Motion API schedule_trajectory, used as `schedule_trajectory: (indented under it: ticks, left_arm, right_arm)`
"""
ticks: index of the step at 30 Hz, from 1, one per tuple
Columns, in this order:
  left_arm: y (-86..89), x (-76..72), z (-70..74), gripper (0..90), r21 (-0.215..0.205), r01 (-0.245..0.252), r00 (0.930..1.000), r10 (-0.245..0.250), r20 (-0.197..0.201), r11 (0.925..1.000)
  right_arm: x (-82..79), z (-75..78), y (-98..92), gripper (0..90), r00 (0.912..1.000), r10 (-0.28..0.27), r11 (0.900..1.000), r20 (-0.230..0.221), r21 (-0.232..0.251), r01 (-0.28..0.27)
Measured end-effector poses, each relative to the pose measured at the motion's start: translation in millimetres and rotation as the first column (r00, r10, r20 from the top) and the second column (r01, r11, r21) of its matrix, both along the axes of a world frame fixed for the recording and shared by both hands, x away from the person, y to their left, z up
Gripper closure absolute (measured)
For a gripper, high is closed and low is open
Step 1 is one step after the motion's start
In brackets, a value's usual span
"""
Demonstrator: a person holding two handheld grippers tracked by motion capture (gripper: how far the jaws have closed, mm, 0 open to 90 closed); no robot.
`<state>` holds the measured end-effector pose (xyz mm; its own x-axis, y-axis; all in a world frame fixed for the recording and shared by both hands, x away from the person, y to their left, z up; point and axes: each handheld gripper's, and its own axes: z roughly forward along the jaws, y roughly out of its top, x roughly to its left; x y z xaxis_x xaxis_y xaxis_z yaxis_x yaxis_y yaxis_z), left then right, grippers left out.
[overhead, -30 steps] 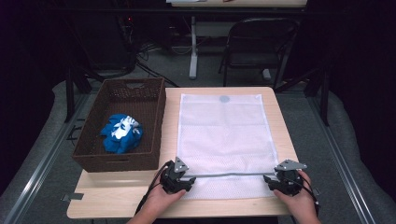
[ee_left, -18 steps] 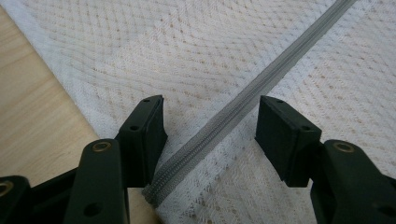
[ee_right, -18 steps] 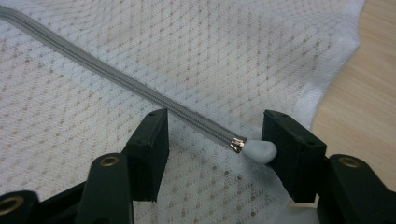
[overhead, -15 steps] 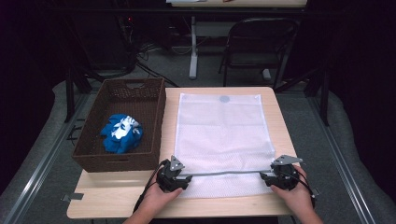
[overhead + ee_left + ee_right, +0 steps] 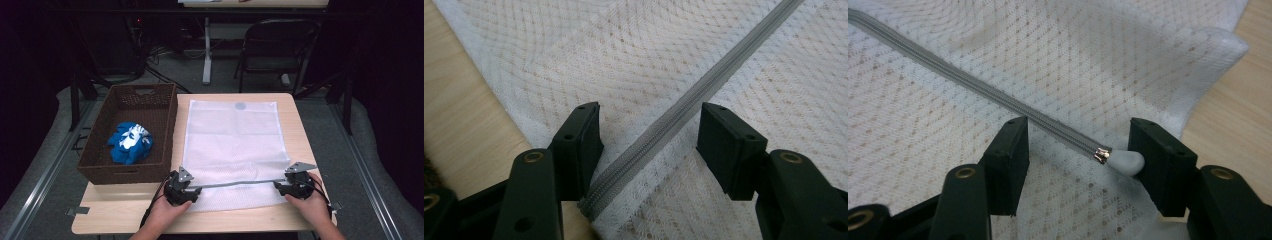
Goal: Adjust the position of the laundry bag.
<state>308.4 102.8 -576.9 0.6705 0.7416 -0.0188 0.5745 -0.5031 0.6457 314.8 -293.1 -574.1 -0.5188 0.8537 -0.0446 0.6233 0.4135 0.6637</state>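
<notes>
**High view: both grippers are settling on the two ends of the mesh bag's zipper**

High view is showing the table (image 5: 295, 107) carrying a white mesh laundry bag (image 5: 232, 145) laid flat, with a brown wicker basket (image 5: 165, 107) standing just beside its left edge and a blue bundle of cloth (image 5: 129, 143) lying inside the basket. The left gripper (image 5: 192, 191) and the right gripper (image 5: 277, 186) are sitting at opposite ends of the grey zipper (image 5: 235, 183), which is running across the bag's near end.

Judging from this, the step in hand is lining up on the zipper, probably to open the bag for the cloth. The next move is calling for the right jaws to pinch the pull while the left jaws pin the other end.

Left gripper view is adding what the overhead cannot: its jaws are standing apart, the zipper passing between them ungripped. Right gripper view is revealing the small grey zipper pull (image 5: 1124, 162), touching the right-hand jaw of that wide-open pair, not yet clamped.
</notes>
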Motion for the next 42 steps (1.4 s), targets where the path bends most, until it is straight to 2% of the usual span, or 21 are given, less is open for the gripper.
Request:
schedule_trajectory:
  ticks: [8,9,20,26,35,42]
  left_arm:
    - [4.6,-3.4,0.1,42.6,-0.002,-0.024,0.9997,0.024,-0.003,0.9997]
    - [6.1,-3.4,0.7,42.6,0.009,-0.018,0.9998,0.018,-0.001,0.9998]
    - [16.4,-7.7,1.7,42.7,0.016,-0.032,0.9994,0.032,-0.013,0.9994]
    - [24.2,-9.2,2.9,42.7,0.027,-0.028,0.9993,0.029,-0.023,0.9993]
    - [26.9,-10.9,2.0,42.8,0.018,-0.031,0.9994,0.032,-0.017,0.9994]
    - [27.5,-12.1,1.6,42.8,0.011,-0.025,0.9995,0.025,-0.017,0.9996]
  right_arm:
    - [5.0,0.1,4.9,41.5,0.9998,0.019,1.0,-0.003,0.003,-0.019]
    - [5.5,0.0,6.1,41.5,0.9998,0.018,1.0,-0.004,0.003,-0.018]
    - [7.9,-0.2,16.6,41.7,0.9988,0.048,0.999,0.002,0.0,-0.048]
    - [2.0,1.3,24.8,42.1,0.9975,0.069,0.998,-0.012,-0.011,-0.069]
    - [-13.8,3.8,28.2,42.8,0.9953,0.092,0.995,-0.032,-0.033,-0.093]
    - [-22.0,4.0,27.3,43.2,0.9966,0.076,0.996,-0.033,-0.04,-0.077]
